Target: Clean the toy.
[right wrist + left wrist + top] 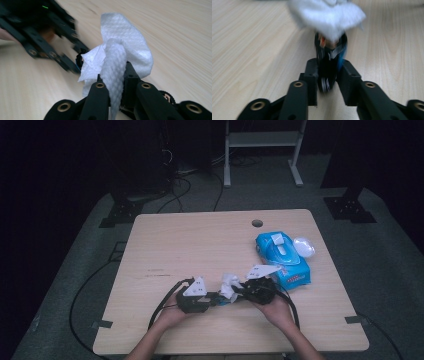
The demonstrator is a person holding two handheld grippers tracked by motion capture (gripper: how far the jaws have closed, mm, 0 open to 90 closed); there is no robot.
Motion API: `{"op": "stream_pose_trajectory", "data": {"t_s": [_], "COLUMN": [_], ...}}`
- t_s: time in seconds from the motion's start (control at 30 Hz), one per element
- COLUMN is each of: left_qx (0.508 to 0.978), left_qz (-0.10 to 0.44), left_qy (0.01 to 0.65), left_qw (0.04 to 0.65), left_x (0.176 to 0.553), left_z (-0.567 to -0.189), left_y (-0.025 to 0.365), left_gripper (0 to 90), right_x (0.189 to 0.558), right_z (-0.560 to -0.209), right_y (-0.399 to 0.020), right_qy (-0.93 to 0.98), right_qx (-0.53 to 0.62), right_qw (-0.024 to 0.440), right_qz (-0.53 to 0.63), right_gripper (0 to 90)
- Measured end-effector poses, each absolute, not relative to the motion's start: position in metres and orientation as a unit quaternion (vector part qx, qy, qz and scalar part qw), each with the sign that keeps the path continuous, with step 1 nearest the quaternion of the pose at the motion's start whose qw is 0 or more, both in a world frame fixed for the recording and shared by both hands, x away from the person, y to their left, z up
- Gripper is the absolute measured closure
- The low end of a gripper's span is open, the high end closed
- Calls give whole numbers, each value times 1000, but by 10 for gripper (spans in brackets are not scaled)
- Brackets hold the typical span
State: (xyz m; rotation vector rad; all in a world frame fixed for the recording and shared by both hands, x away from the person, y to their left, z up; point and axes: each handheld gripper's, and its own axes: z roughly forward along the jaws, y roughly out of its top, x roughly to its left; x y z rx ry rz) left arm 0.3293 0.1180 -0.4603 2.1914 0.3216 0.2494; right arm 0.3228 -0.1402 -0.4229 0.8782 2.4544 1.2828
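Observation:
My left gripper (215,298) (328,72) is shut on a narrow black object (329,52) with a blue edge, held just above the wooden table (175,240) near its front middle. My right gripper (239,290) (113,75) faces it from the right and is shut on a crumpled white wipe (230,284) (125,40). The wipe (327,15) drapes over the far end of the black object (80,61). In the right gripper view, the left gripper's fingers (62,60) are blurred at the upper left. What the black object is cannot be told.
A blue pack of wipes (282,257) lies to the right of the grippers, its white lid (304,246) flipped open. A cable hole (257,223) sits near the table's far edge. Cables trail off the left side, and a white stand (262,150) is on the floor behind.

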Motion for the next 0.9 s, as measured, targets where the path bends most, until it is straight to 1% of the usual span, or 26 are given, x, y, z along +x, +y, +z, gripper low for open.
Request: {"op": "stream_pose_trajectory", "data": {"t_s": [0.03, 0.07, 0.1, 0.13, 0.17, 0.2, 0.27, 0.33, 0.37, 0.4, 0.5, 0.57, 0.63, 0.67, 0.7, 0.73, 0.8, 0.9], "left_qx": [883, 881, 875, 871, 870, 869, 870, 876, 876, 879, 879, 880, 880, 882, 884, 885, 887, 886], "left_qz": [100, 99, 93, 87, 81, 76, 75, 81, 81, 84, 80, 81, 79, 81, 83, 85, 86, 88], "left_qy": [130, 132, 141, 149, 152, 153, 149, 142, 142, 144, 144, 140, 140, 131, 122, 120, 116, 117], "left_qw": [441, 444, 454, 460, 463, 464, 464, 454, 454, 447, 448, 447, 447, 445, 443, 442, 440, 440], "left_x": [329, 331, 332, 334, 335, 335, 334, 332, 332, 331, 331, 331, 330, 329, 328, 327, 327, 327], "left_z": [-460, -459, -458, -459, -460, -460, -461, -460, -460, -461, -461, -461, -460, -460, -460, -460, -459, -459], "left_y": [118, 120, 122, 124, 124, 122, 119, 111, 111, 107, 106, 106, 106, 107, 108, 109, 110, 112], "left_gripper": [727, 727, 727, 725, 719, 684, 656, 613, 553, 541, 504, 492, 492, 532, 594, 618, 644, 649], "right_x": [322, 323, 323, 324, 324, 325, 327, 325, 324, 323, 321, 318, 318, 317, 317, 317, 317, 319], "right_z": [-422, -421, -421, -421, -423, -425, -426, -426, -426, -427, -427, -427, -427, -428, -428, -427, -425, -424], "right_y": [-146, -153, -153, -166, -171, -175, -176, -171, -168, -164, -155, -139, -134, -124, -120, -117, -117, -124], "right_qy": [838, 836, 836, 827, 825, 820, 817, 820, 820, 821, 825, 831, 831, 833, 835, 836, 838, 832], "right_qx": [306, 314, 314, 331, 337, 344, 348, 343, 340, 336, 326, 311, 309, 300, 294, 292, 290, 301], "right_qw": [136, 142, 142, 138, 138, 131, 124, 131, 126, 121, 115, 109, 105, 95, 91, 89, 94, 97], "right_qz": [430, 426, 426, 432, 433, 438, 443, 439, 442, 445, 448, 449, 451, 455, 457, 456, 453, 455], "right_gripper": [842, 842, 842, 842, 842, 843, 843, 843, 844, 844, 844, 844, 844, 844, 843, 843, 843, 843]}}
